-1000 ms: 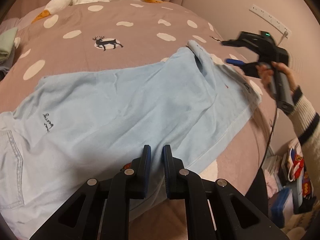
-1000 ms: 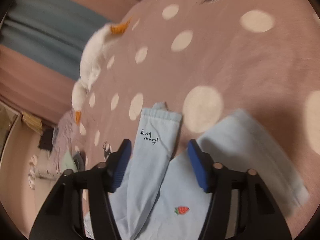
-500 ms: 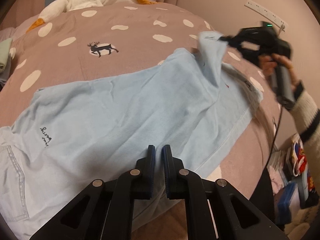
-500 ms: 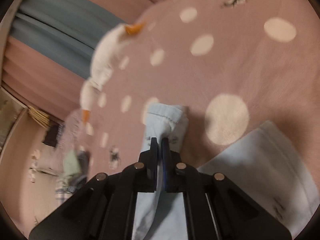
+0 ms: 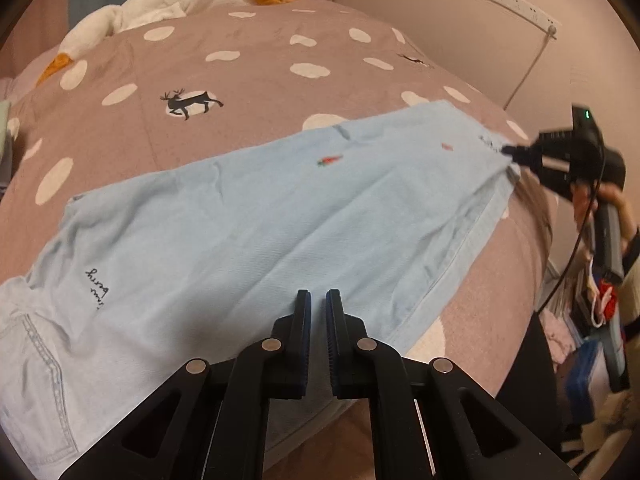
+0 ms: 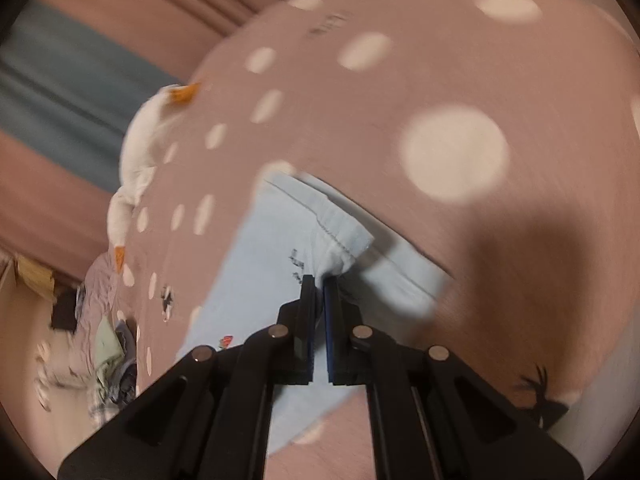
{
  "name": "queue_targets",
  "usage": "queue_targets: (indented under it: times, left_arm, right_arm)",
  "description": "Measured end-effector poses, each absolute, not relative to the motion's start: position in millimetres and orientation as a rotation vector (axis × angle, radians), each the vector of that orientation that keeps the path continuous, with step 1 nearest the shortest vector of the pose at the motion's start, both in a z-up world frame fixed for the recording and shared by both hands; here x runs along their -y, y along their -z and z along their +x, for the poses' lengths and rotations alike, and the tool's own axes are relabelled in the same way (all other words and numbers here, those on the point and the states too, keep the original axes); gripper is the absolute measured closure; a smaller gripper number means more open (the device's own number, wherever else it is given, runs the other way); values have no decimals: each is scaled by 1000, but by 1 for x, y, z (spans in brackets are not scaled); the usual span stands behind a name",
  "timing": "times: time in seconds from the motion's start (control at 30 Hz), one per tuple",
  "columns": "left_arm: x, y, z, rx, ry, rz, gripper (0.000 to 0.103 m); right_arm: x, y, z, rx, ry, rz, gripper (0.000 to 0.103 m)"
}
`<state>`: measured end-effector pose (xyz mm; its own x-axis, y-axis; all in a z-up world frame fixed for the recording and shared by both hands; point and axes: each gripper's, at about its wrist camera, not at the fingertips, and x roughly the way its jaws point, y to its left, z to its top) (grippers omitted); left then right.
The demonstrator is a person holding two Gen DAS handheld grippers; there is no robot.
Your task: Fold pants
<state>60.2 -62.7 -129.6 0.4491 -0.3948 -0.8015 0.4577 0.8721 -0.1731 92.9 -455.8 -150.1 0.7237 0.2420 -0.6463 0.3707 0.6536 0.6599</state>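
Left wrist view. The left gripper hovers above the near side of the bed, its two blue-padded jaws drawn almost together with nothing between them. Beneath and beyond it, the light blue pants lie spread flat across the spotted brown bedcover, running from the bed's left edge, where a stitched pocket seam shows, to its right edge. Small red embroidered motifs and dark script lettering mark the fabric. At the right edge of the bed, the right gripper pinches the cuff end of a pant leg and draws the cloth taut toward it; a hand grasps its handle. A white plush goose rests along the far edge of the bed. A white power strip is mounted on the wall behind, its cord hanging down.

Right wrist view (motion-blurred). The right gripper has its jaws clamped on the hemmed cuff of the pants, the fabric bunching just ahead of the pads. The leg extends back toward the lower left of the frame, over another layer of the same cloth. The plush goose lies at the far edge of the bed, with curtains behind.
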Motion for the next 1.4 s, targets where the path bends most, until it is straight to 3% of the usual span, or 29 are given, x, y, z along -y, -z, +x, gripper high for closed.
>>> queue_targets:
  times: [0.23,0.33,0.4,0.43,0.47,0.6,0.73,0.93,1.0,1.03,1.13,1.4]
  left_arm:
    - [59,121,60,-966,561,49,97]
    - [51,119,56,-982,579,-13,97]
    - [43,116,51,-976,585,-77,97]
    - [39,115,50,-969,574,-105,97]
    - [36,114,50,-965,564,-120,97]
    - [22,116,54,-963,498,-194,97]
    - [12,121,54,-968,461,-240,97]
    - [9,128,55,-986,451,-256,97]
    - [9,128,55,-985,454,-263,97]
    - [9,128,55,-983,455,-263,97]
    - [9,129,55,-985,459,-255,97]
    - [8,123,56,-984,439,-215,97]
  right_arm:
    - [470,129,72,-686,64,926,99]
    - [468,130,71,-735,56,877,94]
    - [449,134,68,-786,-52,853,84]
    - [437,136,68,-812,-92,843,64]
    - [420,140,67,-850,-152,832,58]
    - [363,150,66,-914,-329,837,59]
    - [321,165,74,-984,-385,812,67]
    - [314,179,78,-944,-307,904,70]
    - [315,180,75,-926,-287,921,76]
    - [314,178,73,-914,-280,913,88]
    - [313,176,70,-885,-292,901,96]
    - [317,152,52,-887,-297,921,98]
